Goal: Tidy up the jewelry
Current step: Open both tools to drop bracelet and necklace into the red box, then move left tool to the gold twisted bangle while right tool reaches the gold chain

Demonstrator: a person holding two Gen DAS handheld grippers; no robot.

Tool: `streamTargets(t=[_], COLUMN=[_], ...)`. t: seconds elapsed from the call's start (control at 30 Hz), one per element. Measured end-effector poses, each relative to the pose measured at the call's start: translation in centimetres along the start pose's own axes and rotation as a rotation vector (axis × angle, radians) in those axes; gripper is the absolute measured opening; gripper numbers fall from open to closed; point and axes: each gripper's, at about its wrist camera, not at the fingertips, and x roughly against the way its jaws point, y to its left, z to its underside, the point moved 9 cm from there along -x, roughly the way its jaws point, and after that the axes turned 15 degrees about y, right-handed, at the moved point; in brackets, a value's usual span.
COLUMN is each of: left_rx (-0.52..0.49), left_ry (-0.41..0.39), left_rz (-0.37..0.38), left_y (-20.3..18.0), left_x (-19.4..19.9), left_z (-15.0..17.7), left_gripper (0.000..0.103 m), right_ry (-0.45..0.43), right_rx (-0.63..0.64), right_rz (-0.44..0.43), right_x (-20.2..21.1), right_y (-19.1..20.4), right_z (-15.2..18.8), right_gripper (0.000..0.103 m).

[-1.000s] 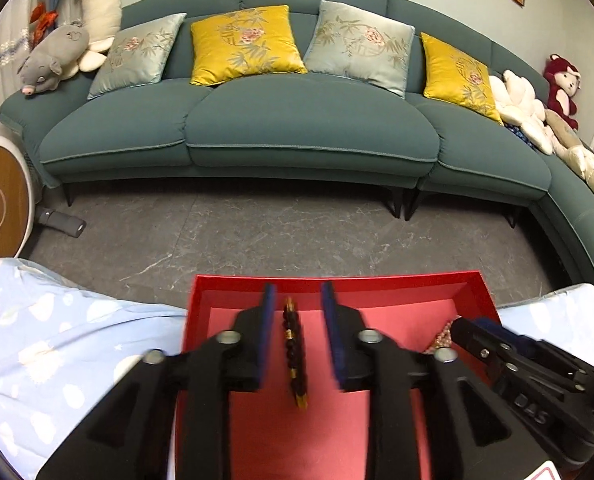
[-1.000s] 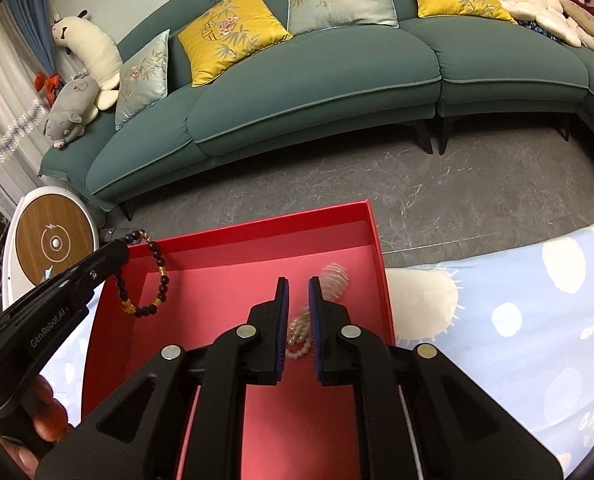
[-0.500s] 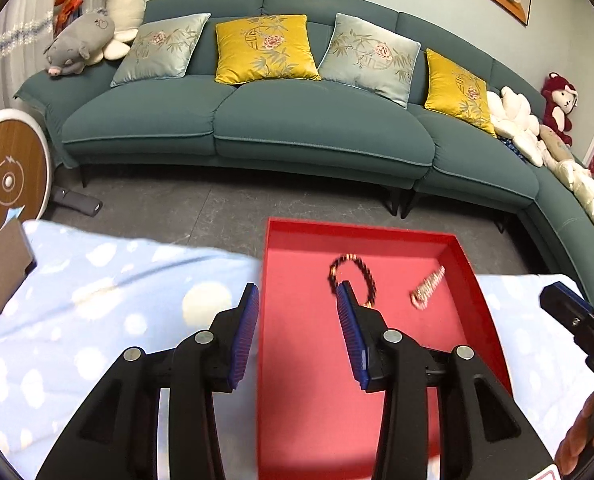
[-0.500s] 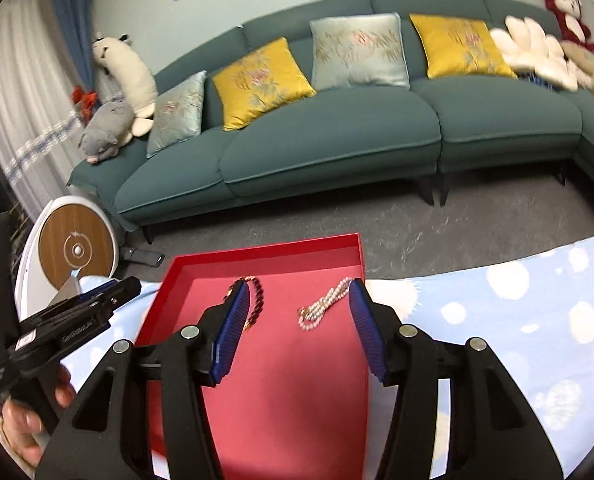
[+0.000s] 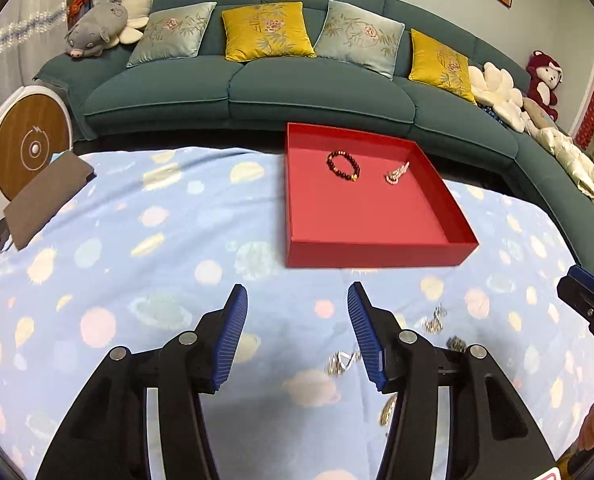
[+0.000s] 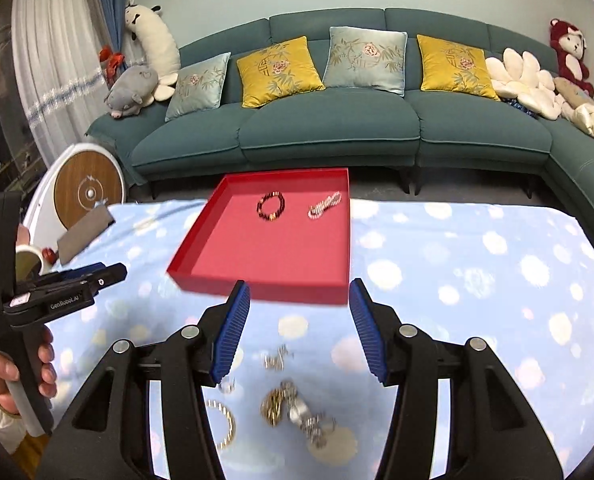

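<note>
2 pieces are now seen lying in the red tray [image 5: 371, 216]: the dark bead bracelet [image 5: 343, 166] and, just beside it, the pale pearl bracelet [image 5: 396, 173]. A second ago each was hanging between a pair of jaws over the tray; both have since been released, and both tools have been drawn back toward the near side of the worktop [image 5: 137, 240], which is covered by a blue spotted cloth.

The left gripper [image 5: 293, 320] is seen with its jaws moderately wide, having just been opening, and nothing is held between them. The right gripper [image 6: 299, 320] is likewise parted and empty, its jaws having opened within the last second.

It is judged that 1 delivery is complete and the next pick is being set up: a loose heap of gold and silver jewelry [image 6: 293, 408] is left on the cloth below the right jaws, blurred in the picture, and a few silver pieces [image 5: 343, 362] are seen by the left jaws.

"GenRobot.AI" can be read on the left tool's body in the right wrist view. Its other small labels cannot be read.
</note>
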Motion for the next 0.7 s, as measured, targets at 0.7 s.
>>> streamTargets(t=[0.7], left_rx=[-0.054], left_ry=[0.166], left_rz=[0.114], left_y=[-6.8], left_x=[-6.6], left_z=[10.2], left_gripper=[0.051], right_ry=[0.210], right_rx=[-0.026], right_rz=[-0.063], right_x=[-5.7], right_y=[1.4], right_z=[11.9], right_gripper=[0.037])
